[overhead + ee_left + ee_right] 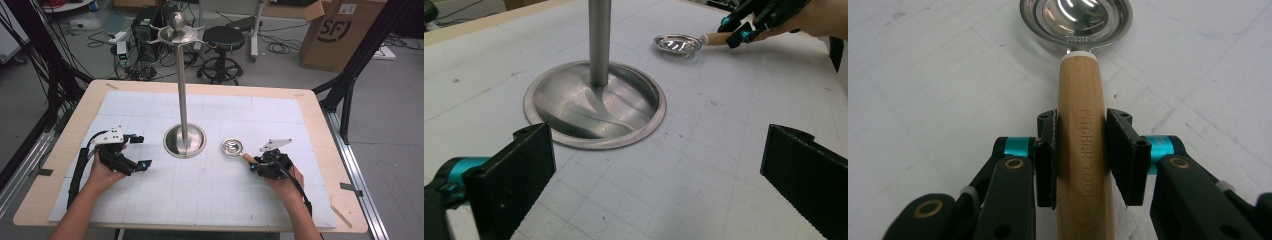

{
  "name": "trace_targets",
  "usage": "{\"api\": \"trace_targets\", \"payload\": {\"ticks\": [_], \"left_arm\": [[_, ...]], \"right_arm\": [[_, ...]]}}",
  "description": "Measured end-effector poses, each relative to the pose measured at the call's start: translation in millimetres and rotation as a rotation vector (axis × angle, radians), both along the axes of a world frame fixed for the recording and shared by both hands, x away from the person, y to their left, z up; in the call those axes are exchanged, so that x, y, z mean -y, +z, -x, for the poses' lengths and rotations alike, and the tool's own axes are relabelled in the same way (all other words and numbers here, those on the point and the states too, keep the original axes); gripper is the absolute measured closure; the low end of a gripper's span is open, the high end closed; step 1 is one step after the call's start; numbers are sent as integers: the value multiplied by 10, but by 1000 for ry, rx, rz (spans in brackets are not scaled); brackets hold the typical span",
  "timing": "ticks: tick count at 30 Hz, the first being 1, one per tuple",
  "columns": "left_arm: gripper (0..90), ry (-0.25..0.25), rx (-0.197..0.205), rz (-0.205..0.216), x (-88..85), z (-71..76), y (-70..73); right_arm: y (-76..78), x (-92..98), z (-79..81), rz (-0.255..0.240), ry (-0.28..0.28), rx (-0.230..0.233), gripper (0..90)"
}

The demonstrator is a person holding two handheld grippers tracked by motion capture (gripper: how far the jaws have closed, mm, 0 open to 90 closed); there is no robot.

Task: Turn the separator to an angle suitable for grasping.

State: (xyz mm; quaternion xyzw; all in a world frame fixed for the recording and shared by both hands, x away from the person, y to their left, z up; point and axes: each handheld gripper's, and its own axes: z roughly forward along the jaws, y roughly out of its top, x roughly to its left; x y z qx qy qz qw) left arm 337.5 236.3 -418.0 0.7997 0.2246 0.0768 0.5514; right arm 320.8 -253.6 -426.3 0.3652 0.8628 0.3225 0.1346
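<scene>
Forearms enter from the near table edge, each hand carrying a gripper. Landmark: the stand [184, 140], a steel pole on a domed round base, on the white mat [210, 185] at table centre. Right gripper [261, 166] sits right of the stand base and a little nearer the person; its jaws are closed on the wooden handle of the scoop [1083, 145], pads flat against both sides at about mid-handle, no gap visible in the right gripper view. The scoop's steel bowl [233, 147] lies just right of the stand base, apart from it, and appears to rest on the mat; whether it is lifted slightly I cannot tell. Left gripper [134, 152] sits left of the stand base, jaws spread wide with nothing between them; in the left gripper view they frame the base rim from the near side without touching it. Handling judgement: scoop looks light and rigid. The wood handle is rounded and smooth-finished, so it could roll or twist between flat pads if loaded off-axis; the mid-handle grip looks reasonable, and closer to the white collar would cut leverage from the bowl. The polished bowl looks slippery and is a poor place to grip. Stand looks top-heavy, with a crown of hooks high on the pole; likely tips if knocked.
</scene>
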Motion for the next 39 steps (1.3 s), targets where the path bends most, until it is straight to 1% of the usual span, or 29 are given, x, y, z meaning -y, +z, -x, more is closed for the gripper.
{"api": "trace_targets", "payload": {"ticks": [5,6,9,10,11,12,13,15,16,18,19,20,21,22,23,24,26,28,30,33,34,38,39], "left_arm": [[17,2,1,-2,-5,-1,1],[17,3,0,-1,-4,0,1],[17,2,0,-2,-5,-1,1],[17,2,0,-1,-6,-1,2],[17,2,1,-1,-7,-1,2],[17,2,1,0,-7,-1,3],[17,3,1,0,-9,-1,4],[17,3,1,1,-9,0,4],[17,3,1,2,-9,0,5],[17,4,2,2,-10,0,5],[17,5,2,2,-10,-1,5],[17,4,1,3,-9,0,5],[17,4,1,3,-9,0,5],[17,4,2,3,-9,-1,5],[17,4,2,3,-9,-1,5],[17,4,1,3,-9,0,5],[17,5,2,2,-9,0,5],[17,4,2,2,-9,0,5],[17,3,2,2,-9,0,5],[17,2,4,4,-9,1,8],[17,4,5,5,-10,1,9],[17,6,4,7,-13,0,8],[17,5,4,6,-13,-1,6]], "right_arm": [[25,-51,15,9,44,-3,670],[36,-85,22,11,59,-13,671],[46,-120,31,13,73,-21,670],[48,-133,31,15,83,-20,670],[52,-168,34,14,107,-23,670],[52,-168,34,14,107,-23,670],[58,-201,43,16,129,-27,670],[60,-217,51,15,135,-33,670],[62,-266,62,17,171,-31,670],[62,-286,68,18,180,-31,670],[67,-340,83,21,211,-30,670],[70,-372,94,22,226,-32,670],[70,-372,94,22,226,-32,670],[72,-453,120,19,267,-35,670],[72,-453,120,19,267,-35,670],[66,-541,150,21,327,-33,670],[66,-579,167,22,337,-33,670],[63,-686,200,30,383,-25,669],[61,-769,226,30,410,-26,669],[41,-901,271,45,449,-27,670],[19,-962,288,62,468,-28,670],[-14,-998,294,74,470,-36,672],[-19,-1000,297,70,464,-40,672]]}}
